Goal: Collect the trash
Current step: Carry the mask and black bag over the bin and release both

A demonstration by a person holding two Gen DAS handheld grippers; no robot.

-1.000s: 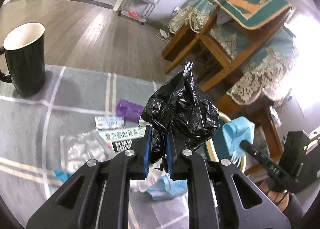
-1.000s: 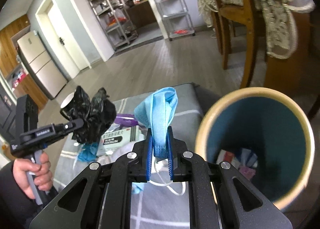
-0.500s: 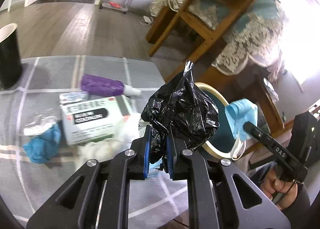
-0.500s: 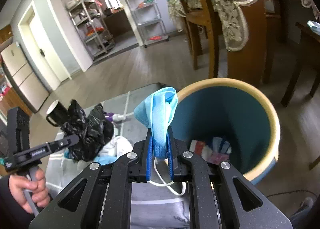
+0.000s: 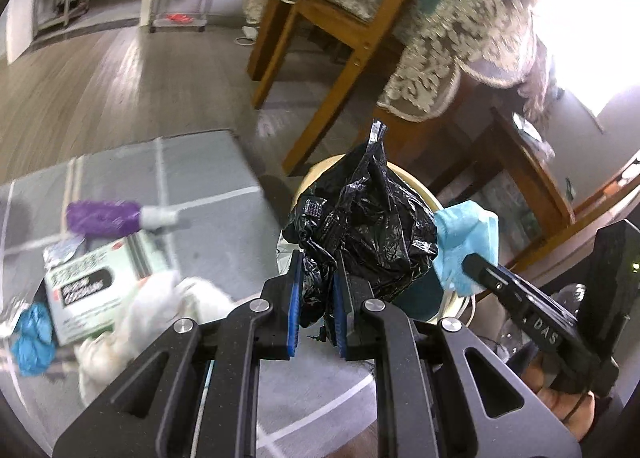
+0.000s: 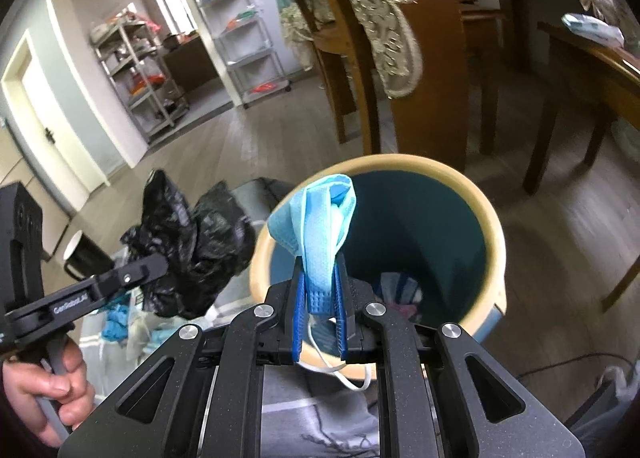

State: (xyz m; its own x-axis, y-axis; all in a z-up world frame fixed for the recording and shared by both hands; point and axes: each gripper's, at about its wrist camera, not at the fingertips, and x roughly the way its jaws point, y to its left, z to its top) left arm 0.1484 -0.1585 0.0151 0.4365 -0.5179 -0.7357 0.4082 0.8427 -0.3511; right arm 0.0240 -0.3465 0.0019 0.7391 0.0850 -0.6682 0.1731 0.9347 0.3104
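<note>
My left gripper (image 5: 316,308) is shut on a crumpled black plastic bag (image 5: 368,226) and holds it up in front of the near rim of the teal bin (image 5: 420,298). My right gripper (image 6: 318,312) is shut on a light blue face mask (image 6: 320,226), at the near left rim of the same bin (image 6: 476,202), which has a cream rim and some trash at its bottom. The mask (image 5: 466,242) and the right gripper (image 5: 472,262) also show in the left wrist view. The bag (image 6: 192,242) shows left of the bin in the right wrist view.
On the grey checked table (image 5: 208,162) lie a purple tube (image 5: 104,216), a green-and-white box (image 5: 86,290), white tissue (image 5: 160,310) and a crumpled blue glove (image 5: 32,334). A black mug (image 6: 82,258) stands further back. Wooden chairs (image 5: 320,58) with lace covers stand beyond the bin.
Both grippers have moved toward the bin. The bag now hangs in front of its near rim and the mask sits at its near left rim. Both grips are unchanged.
</note>
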